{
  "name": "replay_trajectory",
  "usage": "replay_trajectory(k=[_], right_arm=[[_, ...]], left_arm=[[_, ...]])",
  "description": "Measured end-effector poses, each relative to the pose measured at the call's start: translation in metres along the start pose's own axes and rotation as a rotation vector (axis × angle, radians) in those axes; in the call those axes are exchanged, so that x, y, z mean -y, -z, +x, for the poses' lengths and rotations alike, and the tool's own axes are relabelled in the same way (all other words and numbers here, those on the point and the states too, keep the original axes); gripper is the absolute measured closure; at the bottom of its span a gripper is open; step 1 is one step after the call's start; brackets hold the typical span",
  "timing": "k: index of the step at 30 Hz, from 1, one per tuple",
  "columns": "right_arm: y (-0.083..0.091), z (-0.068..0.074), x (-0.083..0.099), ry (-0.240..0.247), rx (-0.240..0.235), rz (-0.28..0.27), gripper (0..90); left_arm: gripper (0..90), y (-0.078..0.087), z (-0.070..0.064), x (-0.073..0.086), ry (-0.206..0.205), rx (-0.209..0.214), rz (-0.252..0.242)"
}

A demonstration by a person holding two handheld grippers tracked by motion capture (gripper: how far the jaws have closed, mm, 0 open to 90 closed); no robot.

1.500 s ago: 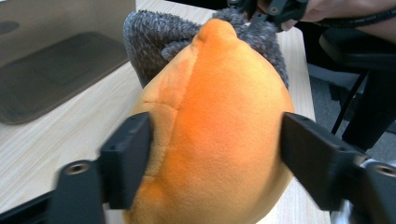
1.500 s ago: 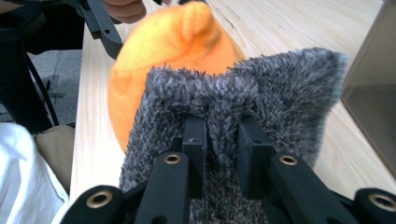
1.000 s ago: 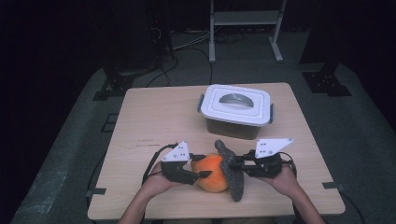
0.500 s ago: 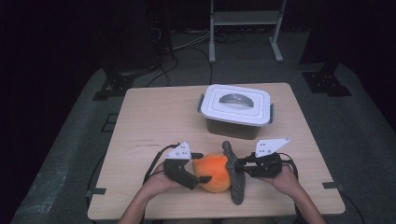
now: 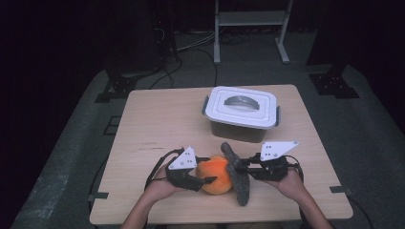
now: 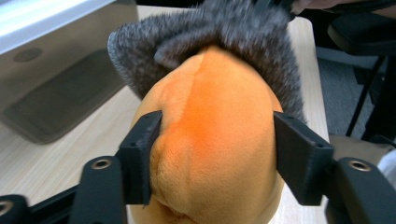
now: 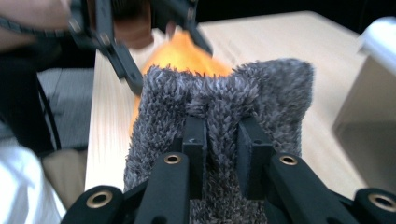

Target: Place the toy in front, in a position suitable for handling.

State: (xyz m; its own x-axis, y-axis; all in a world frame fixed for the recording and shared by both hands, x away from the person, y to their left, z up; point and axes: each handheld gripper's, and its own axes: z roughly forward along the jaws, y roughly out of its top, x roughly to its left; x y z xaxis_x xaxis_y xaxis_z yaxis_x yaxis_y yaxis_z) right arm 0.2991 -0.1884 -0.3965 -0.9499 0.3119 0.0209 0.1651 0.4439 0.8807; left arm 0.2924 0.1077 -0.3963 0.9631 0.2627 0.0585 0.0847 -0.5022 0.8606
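**Grey sock meets orange plush at the table's near edge**

The left gripper (image 5: 206, 177) clasps the orange plush (image 5: 217, 174) on the table (image 5: 157, 124); the right gripper (image 5: 240, 166) pinches the grey sock (image 5: 237, 174) draped against it. Best done steadily, plush held firm. The sock's long axis runs near-to-far, toward the lidded bin (image 5: 241, 113).

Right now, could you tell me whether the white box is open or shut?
Shut: the lid lies flat on the box.
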Motion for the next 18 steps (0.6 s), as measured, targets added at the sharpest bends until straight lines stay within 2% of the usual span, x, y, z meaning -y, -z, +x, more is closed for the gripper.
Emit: replay_trajectory(k=[3, 5, 6, 9, 11, 13, 14, 16, 18], right_arm=[[0.001, -0.004, 0.006, -0.015, -0.010, 0.017, 74.7], [0.002, -0.006, 0.010, -0.021, -0.009, 0.034, 74.7], [0.003, -0.007, 0.011, -0.028, -0.011, 0.037, 74.7], [0.004, -0.009, 0.012, -0.029, -0.007, 0.040, 74.6], [0.007, -0.009, 0.010, -0.023, 0.007, 0.040, 74.6], [0.013, -0.009, 0.006, -0.022, 0.020, 0.010, 74.7], [0.015, -0.008, 0.003, -0.019, 0.023, -0.015, 74.8], [0.018, -0.005, -0.002, -0.013, 0.014, -0.050, 74.8], [0.014, -0.002, -0.004, 0.002, 0.007, -0.027, 74.7]], left_arm=[[26.3, 0.001, 0.004, 0.001, 0.036, 0.008, -0.031], [18.7, 0.000, 0.006, 0.001, 0.061, 0.006, -0.031], [18.3, -0.001, 0.007, 0.002, 0.065, 0.013, -0.027], [20.4, -0.006, 0.005, 0.006, 0.055, 0.022, -0.009], [31.5, -0.004, 0.003, 0.006, 0.027, 0.017, -0.007], [37.0, -0.004, 0.001, 0.005, 0.007, 0.039, -0.005], [37.3, -0.004, 0.000, 0.005, -0.009, 0.045, -0.003], [36.4, -0.006, -0.002, 0.004, -0.014, 0.061, -0.004], [32.6, -0.008, -0.003, 0.003, -0.009, 0.068, -0.009]])
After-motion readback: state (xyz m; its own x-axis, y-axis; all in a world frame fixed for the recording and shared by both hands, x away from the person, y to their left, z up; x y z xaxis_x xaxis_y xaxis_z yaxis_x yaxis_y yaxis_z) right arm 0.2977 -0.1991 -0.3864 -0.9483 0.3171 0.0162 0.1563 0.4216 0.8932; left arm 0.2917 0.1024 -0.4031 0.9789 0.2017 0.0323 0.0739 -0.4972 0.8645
